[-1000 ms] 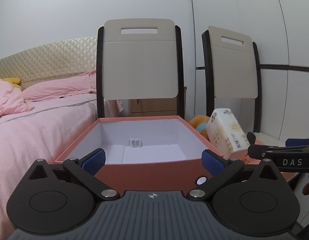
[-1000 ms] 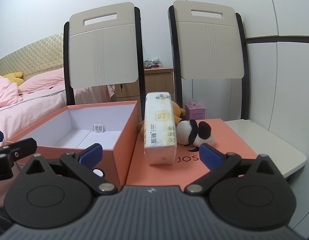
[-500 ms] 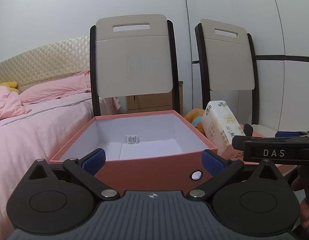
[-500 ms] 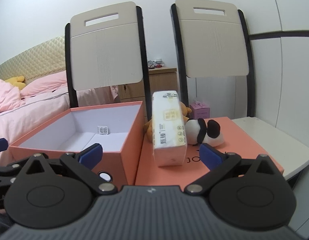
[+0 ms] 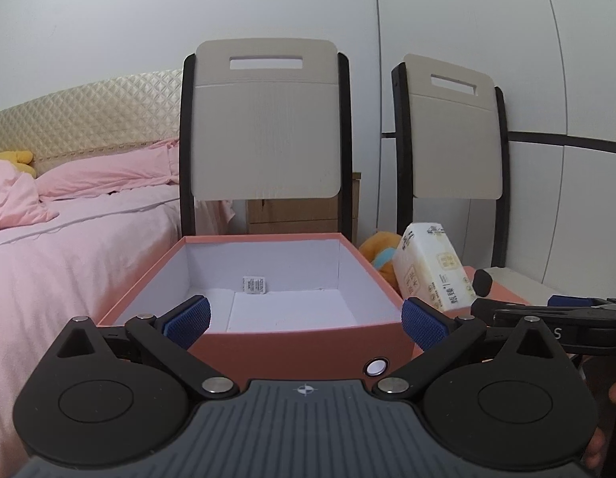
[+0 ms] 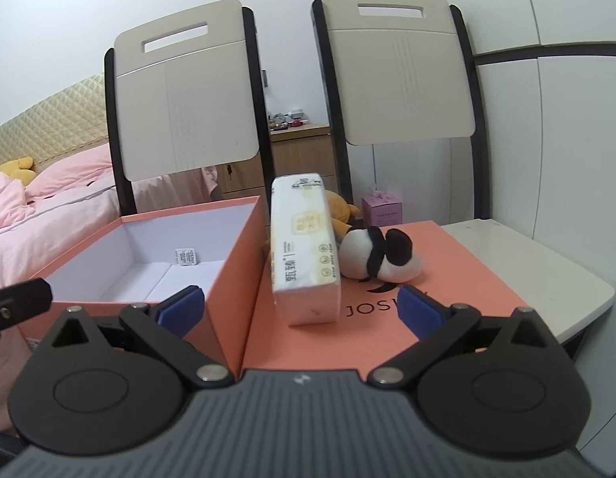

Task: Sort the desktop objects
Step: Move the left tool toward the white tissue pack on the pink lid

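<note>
An open orange box (image 5: 292, 348) (image 6: 236, 255) with a white inside holds only a small white packet (image 5: 254, 283) (image 6: 186, 257). My left gripper (image 5: 306, 320) hovers open just before its near wall. To the box's right lies the orange lid (image 6: 459, 275). On the lid stand a tissue pack (image 6: 304, 251) (image 5: 431, 267), a black-and-white panda plush (image 6: 381, 257) and, behind the pack, an orange plush (image 6: 340, 209) (image 5: 377, 253). My right gripper (image 6: 300, 304) is open, its jaws wide apart, right in front of the tissue pack.
Two beige chairs (image 5: 268, 131) (image 6: 403, 75) stand behind the box and lid. A pink bed (image 5: 69, 215) runs along the left. A small pink box (image 6: 381, 209) and a wooden cabinet (image 6: 296, 159) sit further back. The white seat edge (image 6: 547, 275) ends at right.
The right gripper has moved forward and closer to the tissue pack. The left gripper has risen a little and looks more down into the box. Both stay open.
</note>
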Action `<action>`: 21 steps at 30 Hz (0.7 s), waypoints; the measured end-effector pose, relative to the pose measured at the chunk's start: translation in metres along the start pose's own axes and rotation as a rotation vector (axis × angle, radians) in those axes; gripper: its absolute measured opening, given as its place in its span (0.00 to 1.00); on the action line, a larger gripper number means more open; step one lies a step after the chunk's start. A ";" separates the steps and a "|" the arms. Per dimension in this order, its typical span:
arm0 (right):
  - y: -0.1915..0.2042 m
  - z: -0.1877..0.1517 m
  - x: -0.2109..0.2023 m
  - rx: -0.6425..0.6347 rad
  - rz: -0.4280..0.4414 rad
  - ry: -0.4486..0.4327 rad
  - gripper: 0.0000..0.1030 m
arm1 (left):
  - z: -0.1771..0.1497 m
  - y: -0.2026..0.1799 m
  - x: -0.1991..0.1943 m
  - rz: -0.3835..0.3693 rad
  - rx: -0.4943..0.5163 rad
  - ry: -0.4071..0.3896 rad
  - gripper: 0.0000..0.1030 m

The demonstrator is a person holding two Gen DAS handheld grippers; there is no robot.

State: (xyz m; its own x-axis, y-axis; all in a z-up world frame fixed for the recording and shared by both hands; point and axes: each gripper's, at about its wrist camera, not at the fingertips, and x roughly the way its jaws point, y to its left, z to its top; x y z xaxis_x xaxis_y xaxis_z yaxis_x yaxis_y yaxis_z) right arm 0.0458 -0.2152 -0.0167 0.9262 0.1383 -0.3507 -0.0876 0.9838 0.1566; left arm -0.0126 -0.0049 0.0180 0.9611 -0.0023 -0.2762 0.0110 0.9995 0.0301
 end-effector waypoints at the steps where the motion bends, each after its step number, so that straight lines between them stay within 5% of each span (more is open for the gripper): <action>1: -0.001 0.001 0.000 0.005 0.000 -0.003 1.00 | 0.000 -0.001 0.000 0.003 0.004 -0.003 1.00; 21: 0.006 -0.003 -0.008 -0.014 0.027 -0.035 1.00 | -0.009 0.004 0.005 0.043 -0.005 0.001 1.00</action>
State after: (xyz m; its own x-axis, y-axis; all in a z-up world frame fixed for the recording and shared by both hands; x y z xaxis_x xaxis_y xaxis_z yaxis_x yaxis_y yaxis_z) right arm 0.0373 -0.2100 -0.0156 0.9356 0.1613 -0.3142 -0.1178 0.9812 0.1529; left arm -0.0106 -0.0006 0.0085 0.9603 0.0404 -0.2761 -0.0313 0.9988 0.0374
